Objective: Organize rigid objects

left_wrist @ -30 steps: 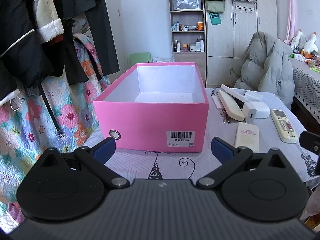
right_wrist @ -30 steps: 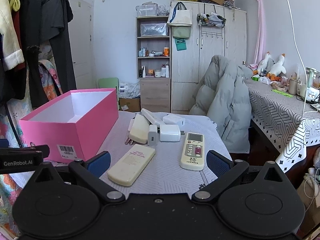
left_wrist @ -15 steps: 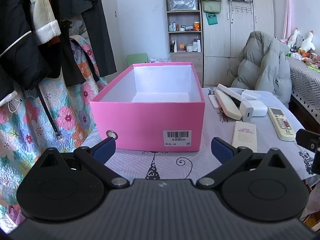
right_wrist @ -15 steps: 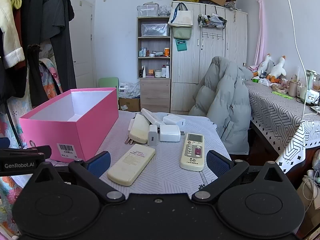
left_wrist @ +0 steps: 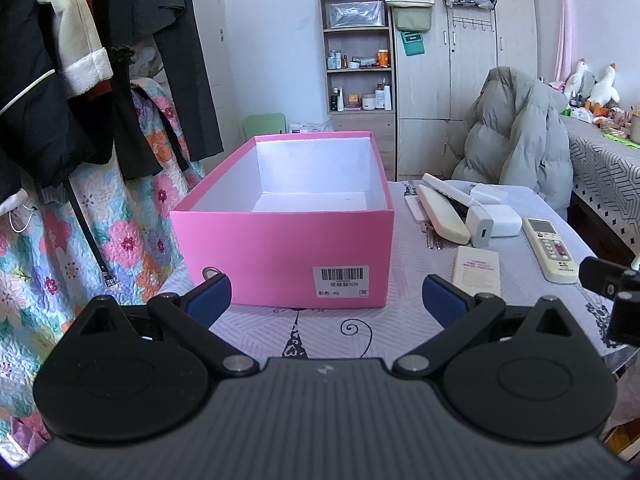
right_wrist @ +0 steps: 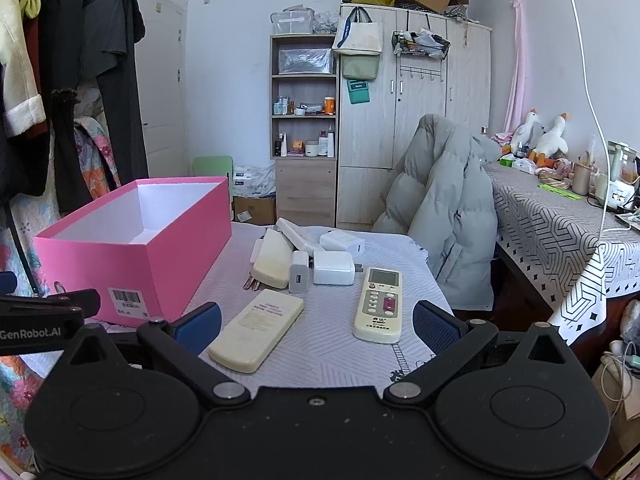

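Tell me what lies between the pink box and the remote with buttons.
In the right wrist view, a cream remote lying face down sits on the cloth between the pink box and the buttoned remote, touching neither.

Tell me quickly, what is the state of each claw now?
Left claw: open, holding nothing.
Right claw: open, holding nothing.
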